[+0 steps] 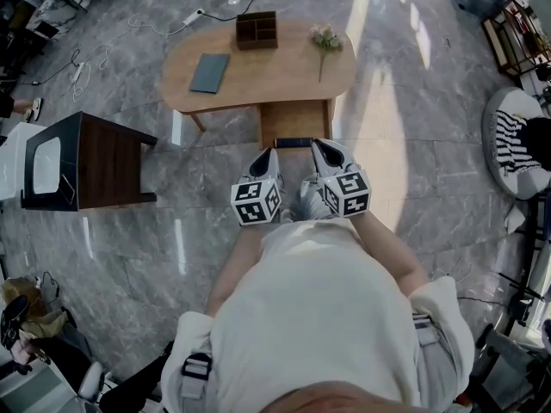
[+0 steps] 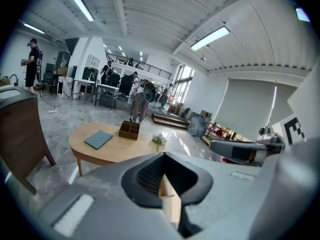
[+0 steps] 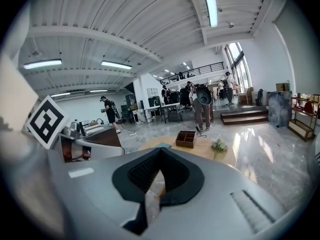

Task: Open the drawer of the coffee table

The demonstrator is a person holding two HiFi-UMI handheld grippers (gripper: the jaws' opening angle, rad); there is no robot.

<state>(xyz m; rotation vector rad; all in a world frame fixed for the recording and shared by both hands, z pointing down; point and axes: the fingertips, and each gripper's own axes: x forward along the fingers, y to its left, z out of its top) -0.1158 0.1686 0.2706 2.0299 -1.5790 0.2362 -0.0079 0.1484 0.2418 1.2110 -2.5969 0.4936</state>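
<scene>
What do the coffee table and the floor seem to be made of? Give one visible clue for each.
Coffee table: likely wood or veneer, fairly matte; warm tan colour, little shine.
Floor: probably polished stone or marble-look tile; grey veining, joint lines, glossy reflections.

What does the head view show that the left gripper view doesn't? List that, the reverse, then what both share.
Head view only: the person's torso and a striped object on the floor. Left gripper view only: ceiling lights and people standing behind the table. Both: the coffee table, grey pad, wooden organizer and flower sprig.
</scene>
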